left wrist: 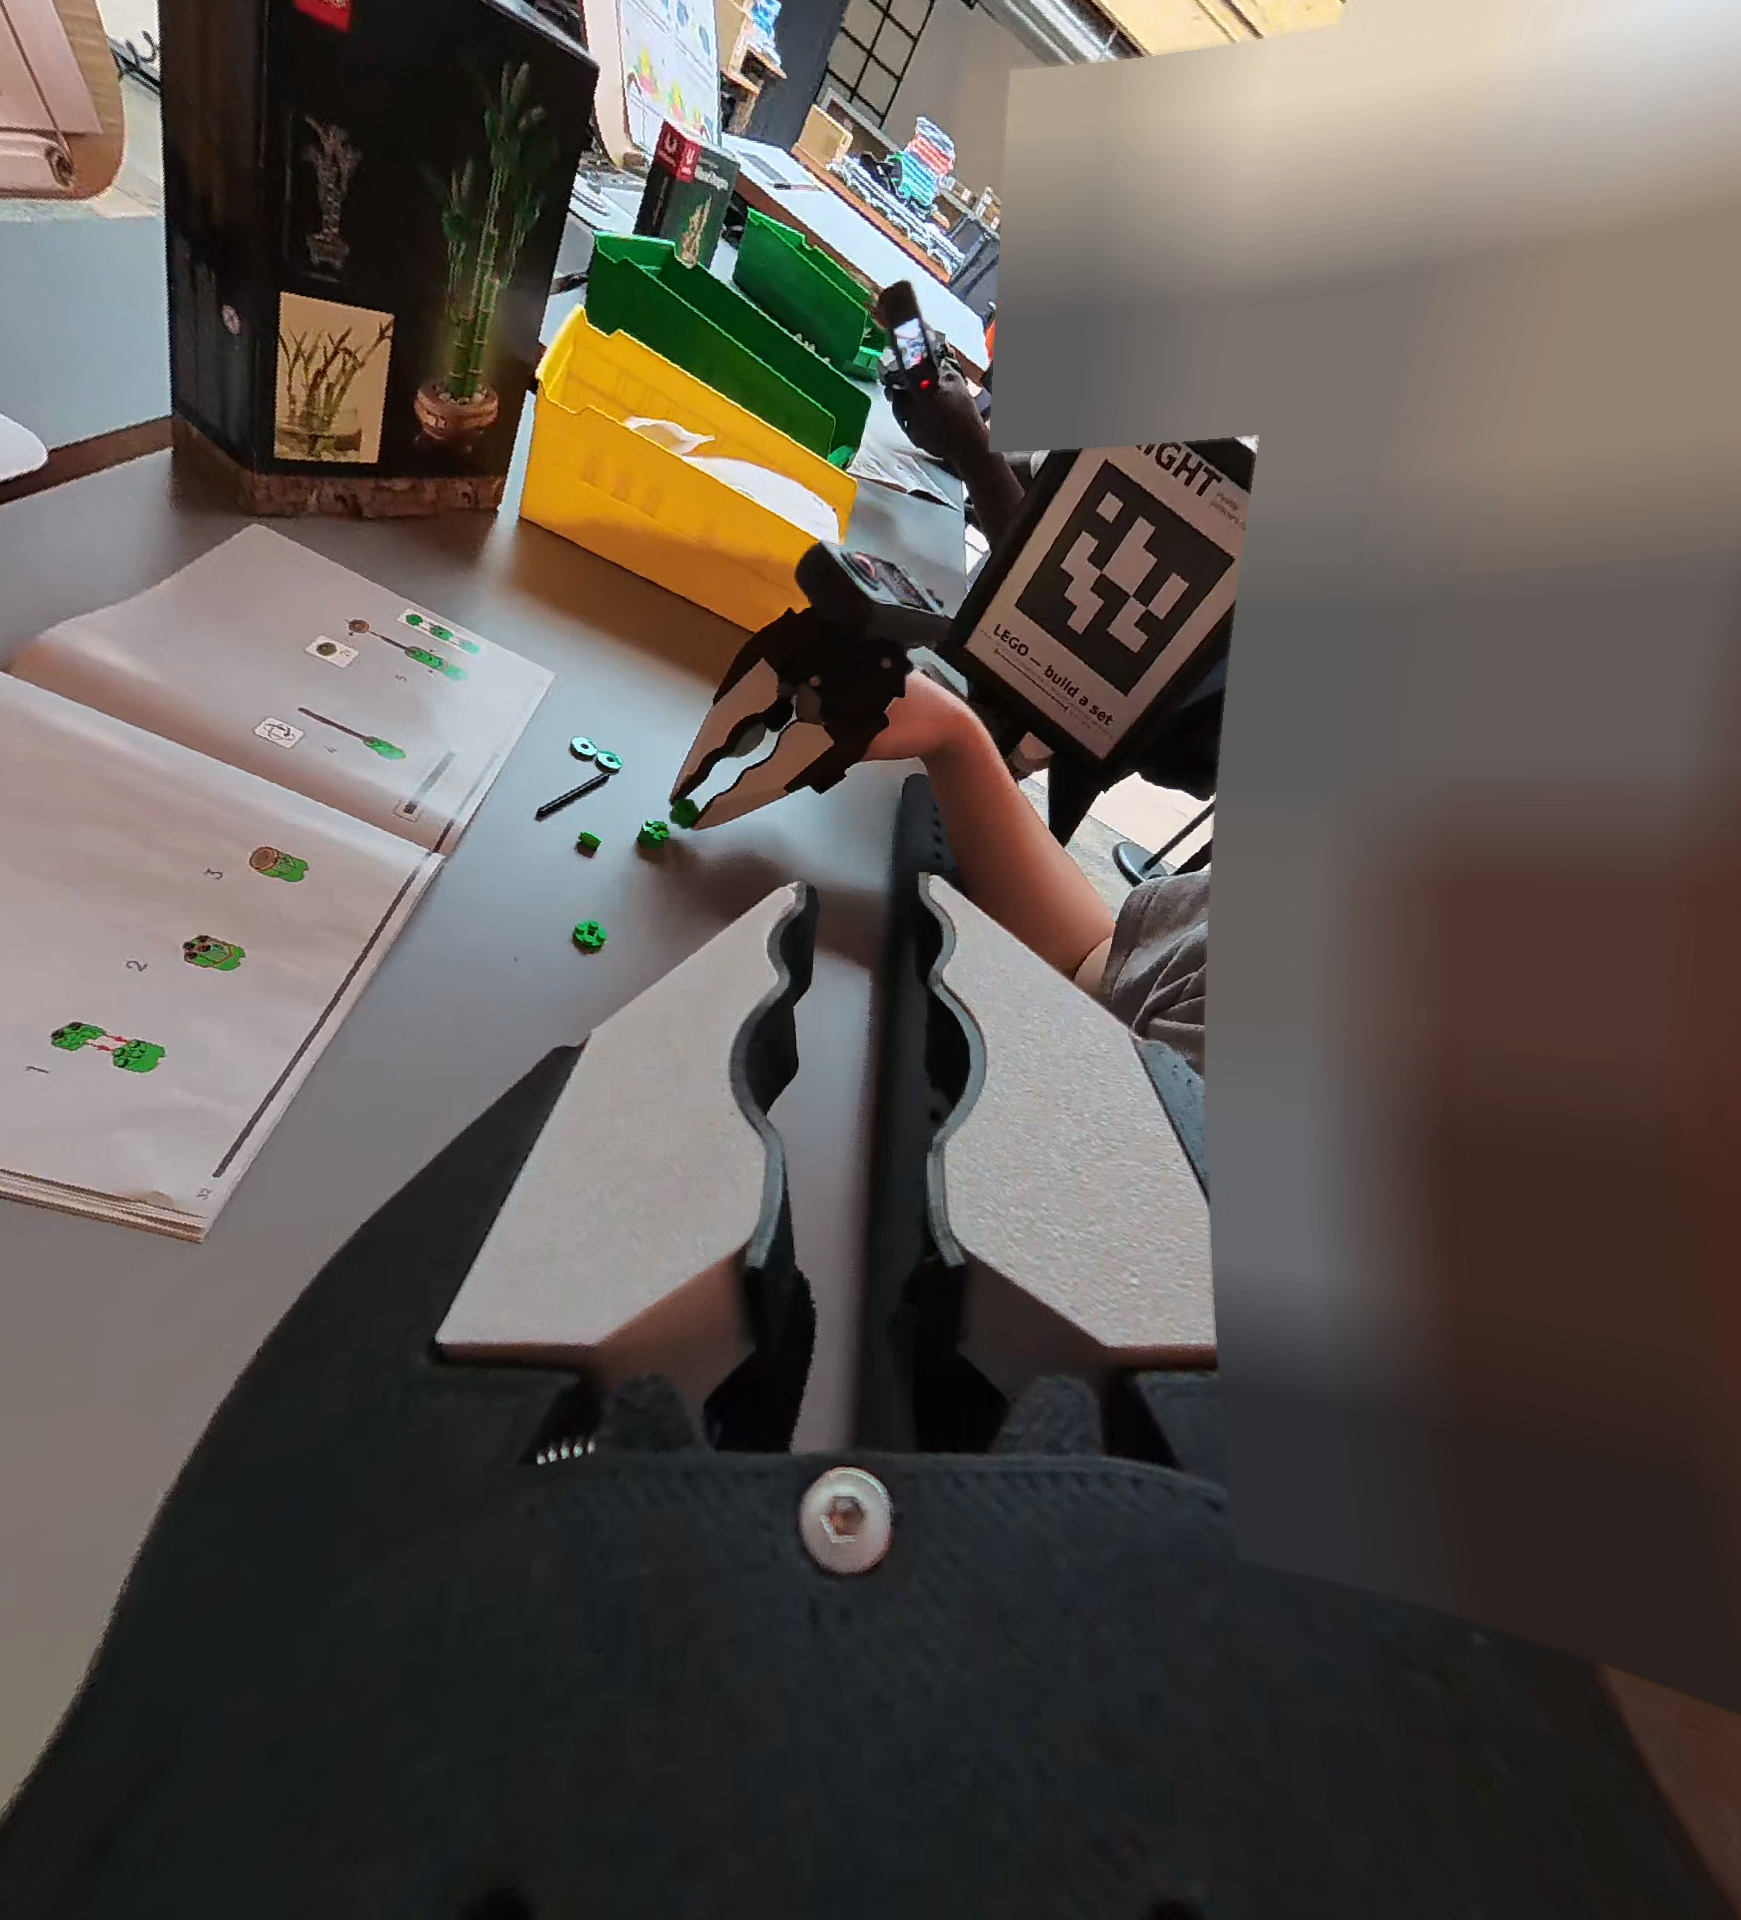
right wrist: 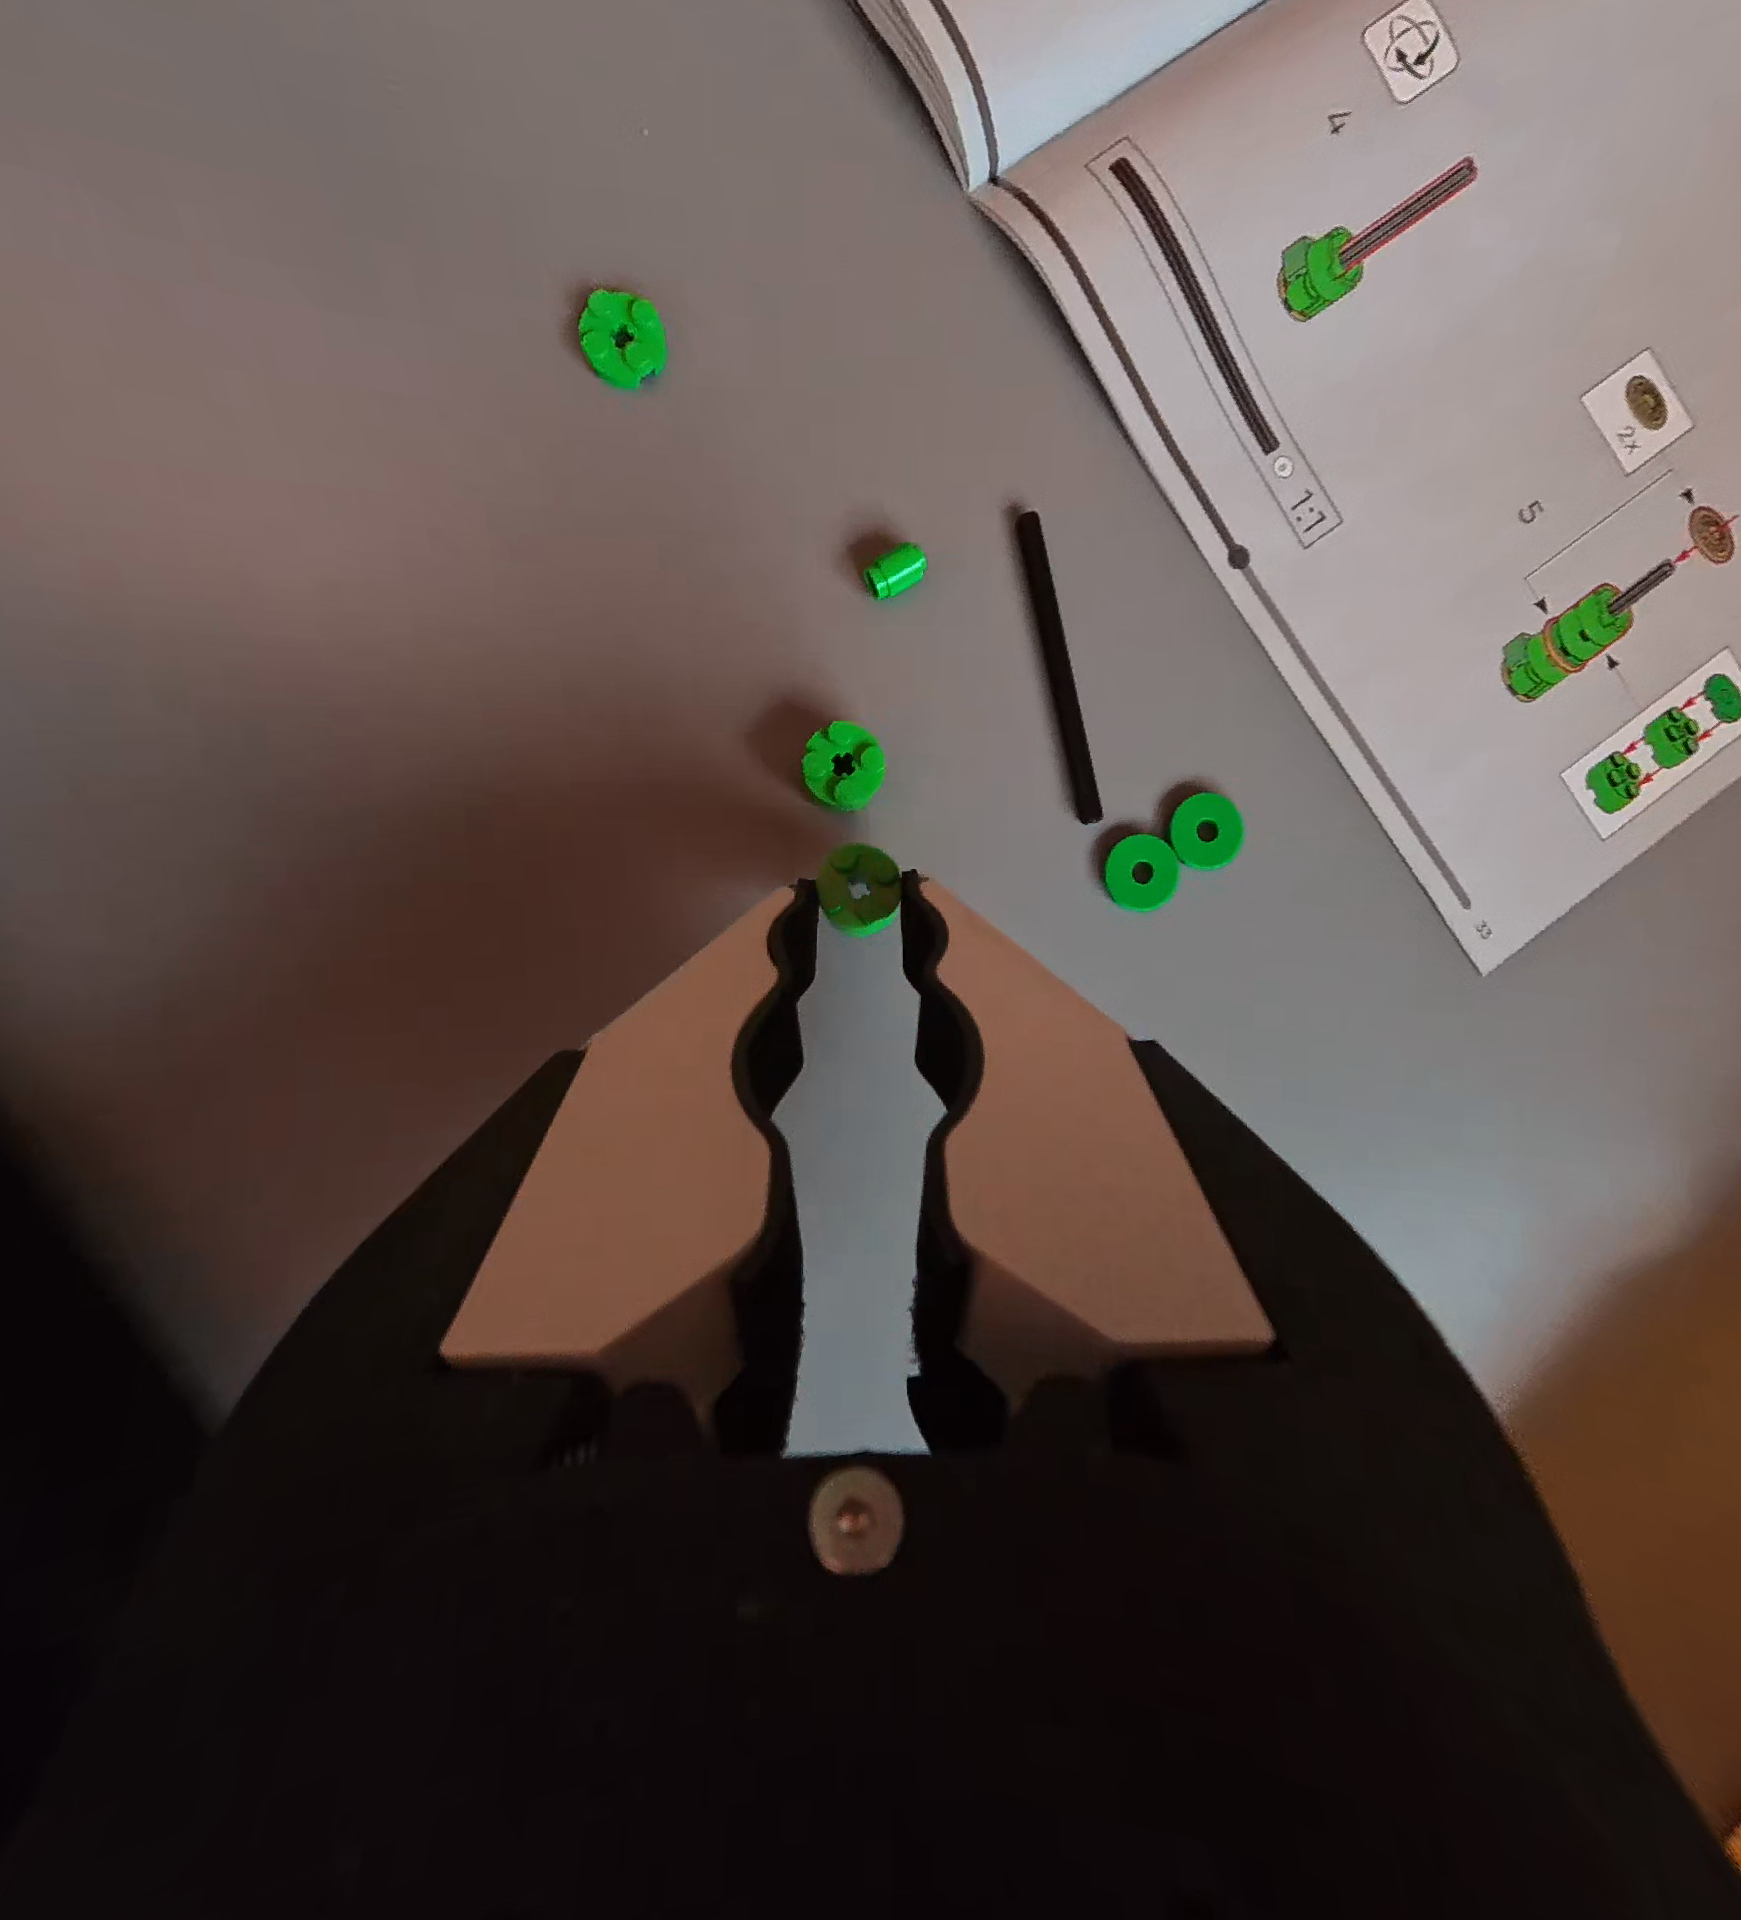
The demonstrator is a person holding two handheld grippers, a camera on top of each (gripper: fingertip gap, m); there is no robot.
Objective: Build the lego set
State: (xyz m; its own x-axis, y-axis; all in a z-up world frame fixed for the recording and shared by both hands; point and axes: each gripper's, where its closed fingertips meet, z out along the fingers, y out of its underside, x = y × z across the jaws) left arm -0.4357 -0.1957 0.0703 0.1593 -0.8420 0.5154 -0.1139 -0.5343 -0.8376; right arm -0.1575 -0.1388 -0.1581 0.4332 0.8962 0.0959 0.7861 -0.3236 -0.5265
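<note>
1. Right tongs tilted steeply down at the bench, tips closed on a round green brick that sits at, or just above, the surface.
2. Left tongs raised off the bench and aimed across it, narrowly parted, holding nothing; bare forearm visible behind the right tongs in the left wrist view.
3. Second round green brick just beyond the gripped one; small green cylinder farther on; third round brick well apart, farthest out.
4. Black axle lying flat beside the bricks; two flat green rings touching each other near its closer end.
5. Open instruction booklet on the bench, pages printed with numbered steps and pictures of green parts.
6. Tall dark box with bamboo-plant pictures standing at the bench's far side; card with a black-and-white square marker and lettering mounted behind the right tongs.
7. Yellow bin and green bins beside the box.
8. Smooth grey bench top; workshop with more tables and shelving behind.
</note>
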